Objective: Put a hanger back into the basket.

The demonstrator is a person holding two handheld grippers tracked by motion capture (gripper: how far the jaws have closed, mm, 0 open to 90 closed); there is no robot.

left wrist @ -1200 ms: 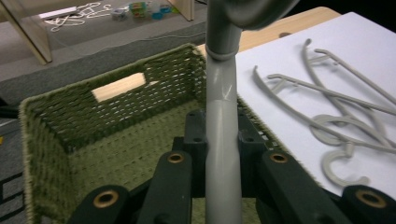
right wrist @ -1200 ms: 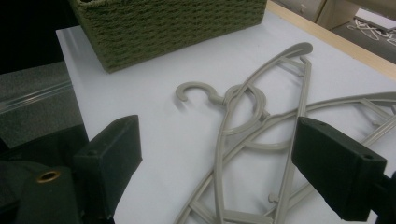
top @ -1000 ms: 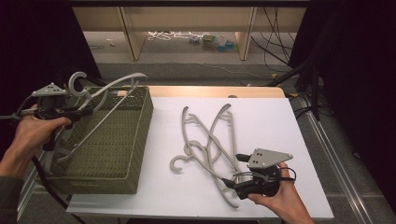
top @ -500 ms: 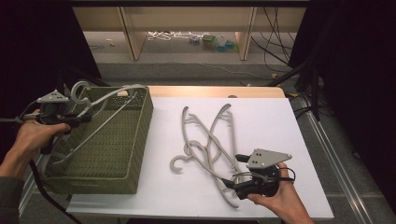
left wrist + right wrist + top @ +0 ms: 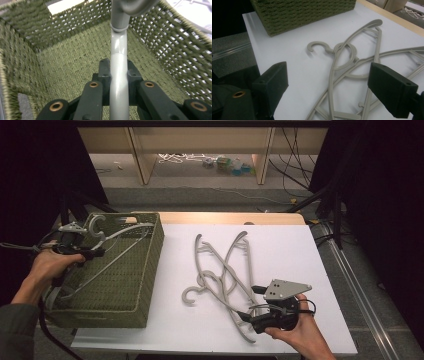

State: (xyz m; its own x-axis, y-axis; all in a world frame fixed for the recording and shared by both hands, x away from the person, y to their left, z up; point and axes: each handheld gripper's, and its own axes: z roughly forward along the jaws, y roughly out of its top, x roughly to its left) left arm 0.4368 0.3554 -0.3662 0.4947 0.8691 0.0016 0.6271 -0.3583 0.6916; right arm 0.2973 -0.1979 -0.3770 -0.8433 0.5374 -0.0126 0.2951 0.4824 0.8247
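The grey hanger (image 5: 107, 251) I carry now sits lower than a second ago, its frame slanting down inside the green woven basket (image 5: 150, 265) with the hook near the far rim. My left claw (image 5: 118, 75) stays clamped on its bar. I judge the drop nearly ready. My right claw (image 5: 257, 317) hasn't moved, jaws wide over the tangled hangers (image 5: 227, 270) on the white counter (image 5: 300, 250).

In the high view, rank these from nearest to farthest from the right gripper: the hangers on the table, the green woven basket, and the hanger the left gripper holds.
1. Hangers on the table: beside the right gripper, centre.
2. Green woven basket: left.
3. Held hanger: over the basket, far left, in the left gripper.
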